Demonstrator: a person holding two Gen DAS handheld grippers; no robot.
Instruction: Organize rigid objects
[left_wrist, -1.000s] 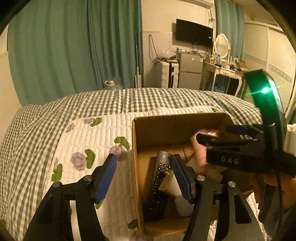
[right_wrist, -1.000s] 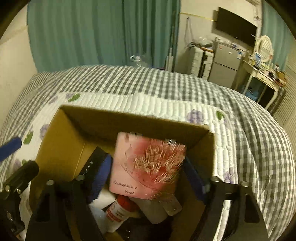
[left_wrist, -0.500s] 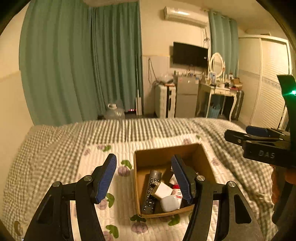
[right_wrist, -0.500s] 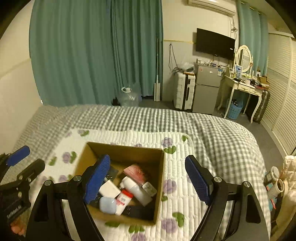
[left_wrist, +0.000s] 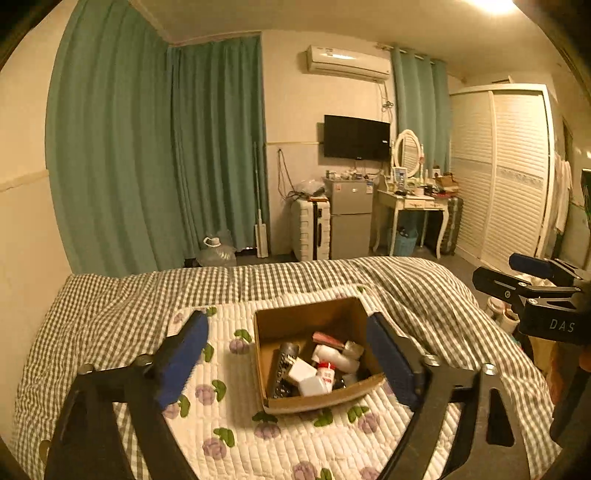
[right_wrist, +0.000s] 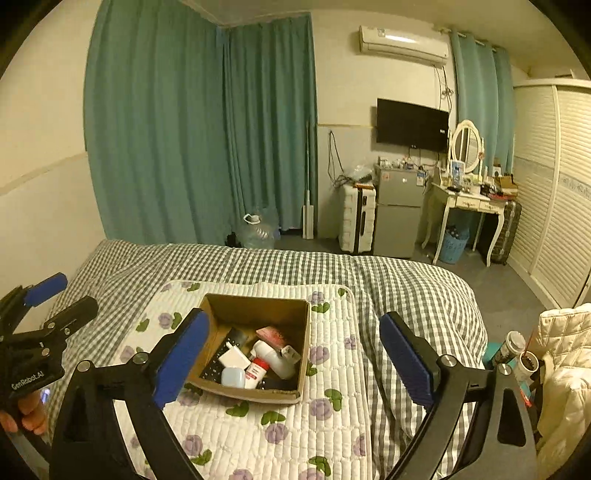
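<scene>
Both grippers hang above the bed with nothing between their blue pads. In its own view the left gripper (left_wrist: 288, 354) has its jaws spread wide, having just been opening, and the right gripper (right_wrist: 295, 354) likewise stands wide apart after opening further; neither touches anything.

Below them an open brown cardboard box (right_wrist: 255, 306) sits on a white quilted pad (right_wrist: 325, 417) printed with purple flowers and green leaves, near the middle of the pad, which lies on the grey-and-white checked bedcover (right_wrist: 417, 291). The box has its top flaps folded away and its walls upright.

Inside, the rigid objects lie jumbled:
- a black remote control (left_wrist: 282, 373) along the left wall, buttons up;
- a white square block (right_wrist: 233, 357) beside it;
- a pale blue rounded case (right_wrist: 233, 376) at the near wall;
- a white bottle with a red cap (right_wrist: 255, 371) lying tilted;
- a larger white bottle (right_wrist: 271, 356) on its side;
- a pink flat packet (right_wrist: 275, 334) leaning toward the far right corner.

Some smaller pieces under them are too dark to identify.
</scene>
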